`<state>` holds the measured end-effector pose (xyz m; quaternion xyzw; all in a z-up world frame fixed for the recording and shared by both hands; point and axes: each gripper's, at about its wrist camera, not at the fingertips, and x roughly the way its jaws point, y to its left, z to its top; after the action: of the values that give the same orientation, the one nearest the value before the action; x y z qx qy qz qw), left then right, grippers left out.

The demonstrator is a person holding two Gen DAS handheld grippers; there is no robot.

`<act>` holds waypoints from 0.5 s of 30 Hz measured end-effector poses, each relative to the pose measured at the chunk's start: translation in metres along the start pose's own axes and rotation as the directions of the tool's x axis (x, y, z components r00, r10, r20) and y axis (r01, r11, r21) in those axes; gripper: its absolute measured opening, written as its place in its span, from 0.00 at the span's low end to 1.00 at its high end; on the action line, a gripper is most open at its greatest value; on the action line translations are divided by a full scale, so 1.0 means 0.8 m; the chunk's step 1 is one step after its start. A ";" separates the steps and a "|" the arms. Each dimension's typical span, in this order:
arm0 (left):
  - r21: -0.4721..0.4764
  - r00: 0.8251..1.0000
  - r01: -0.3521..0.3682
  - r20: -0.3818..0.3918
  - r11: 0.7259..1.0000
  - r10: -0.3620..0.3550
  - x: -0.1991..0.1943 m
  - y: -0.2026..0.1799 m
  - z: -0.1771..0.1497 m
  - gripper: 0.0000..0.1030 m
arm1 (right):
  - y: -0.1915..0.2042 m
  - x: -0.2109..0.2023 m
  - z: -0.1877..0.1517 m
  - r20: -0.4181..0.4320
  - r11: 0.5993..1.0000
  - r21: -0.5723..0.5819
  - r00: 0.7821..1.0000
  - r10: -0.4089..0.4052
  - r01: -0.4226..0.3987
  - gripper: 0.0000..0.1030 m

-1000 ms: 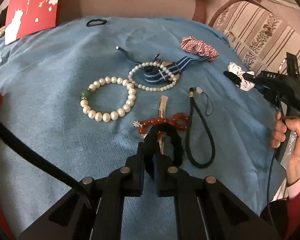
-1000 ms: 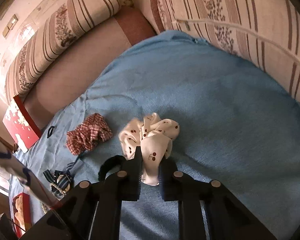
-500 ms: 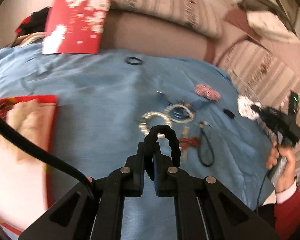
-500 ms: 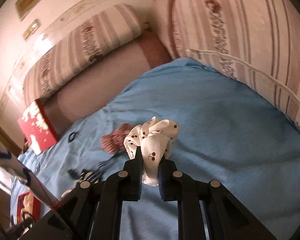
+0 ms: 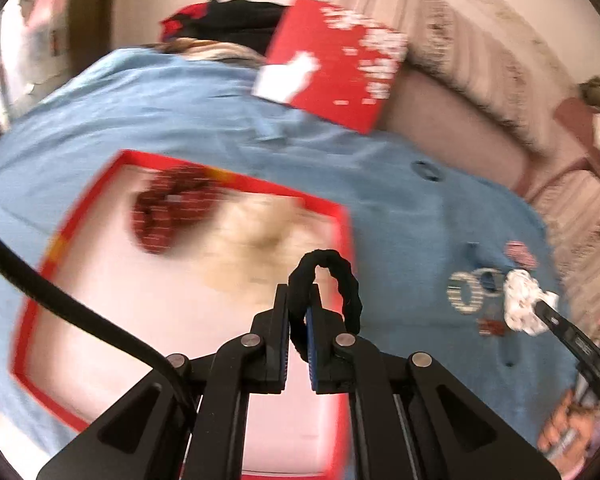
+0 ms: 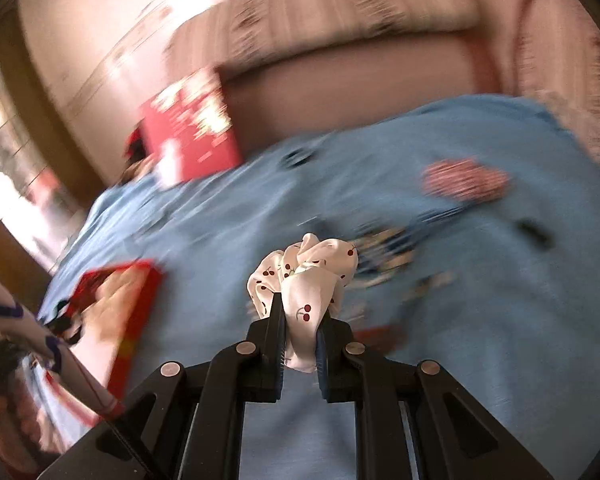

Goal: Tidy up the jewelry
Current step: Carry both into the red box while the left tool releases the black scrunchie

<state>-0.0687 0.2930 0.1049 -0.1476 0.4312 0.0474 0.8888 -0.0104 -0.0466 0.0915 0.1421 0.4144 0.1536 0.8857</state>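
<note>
My left gripper (image 5: 299,300) is shut on a black scrunchie (image 5: 342,280) and holds it above the right part of a red-rimmed open box (image 5: 342,224). A dark red scrunchie (image 5: 168,212) and a blurred beige item lie inside the box. My right gripper (image 6: 300,316) is shut on a white cherry-print scrunchie (image 6: 306,276), held above the blue cloth (image 6: 480,340); it also shows in the left wrist view (image 5: 520,300). The box appears at the left in the right wrist view (image 6: 140,312).
Pearl bracelets (image 5: 462,292), a red checked scrunchie (image 6: 464,180), a small black hair tie (image 5: 426,170) and other blurred pieces lie on the cloth. A red box lid (image 5: 340,64) leans against the striped sofa back. Both views are motion-blurred.
Both grippers have swung left. The left gripper carried the black scrunchie from the jewelry pile to above the red box. The right gripper lifted the cherry scrunchie and moved toward the box.
</note>
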 end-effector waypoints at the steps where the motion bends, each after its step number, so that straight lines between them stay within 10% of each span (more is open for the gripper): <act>1: -0.005 0.999 -0.042 0.003 0.999 0.042 0.002 0.014 0.003 0.07 | 0.024 0.012 -0.004 -0.028 0.999 -0.010 0.999 0.037 -0.037 0.13; 15: -0.237 0.992 -0.125 -0.033 0.963 0.121 0.025 0.155 0.008 0.07 | 0.267 0.115 -0.049 -0.285 0.934 -0.154 0.919 0.272 -0.324 0.13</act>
<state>-0.0777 0.4119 0.0660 -0.2269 0.4386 0.1528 0.8560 -0.0180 0.1894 0.0846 0.0938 0.4826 0.3447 0.7997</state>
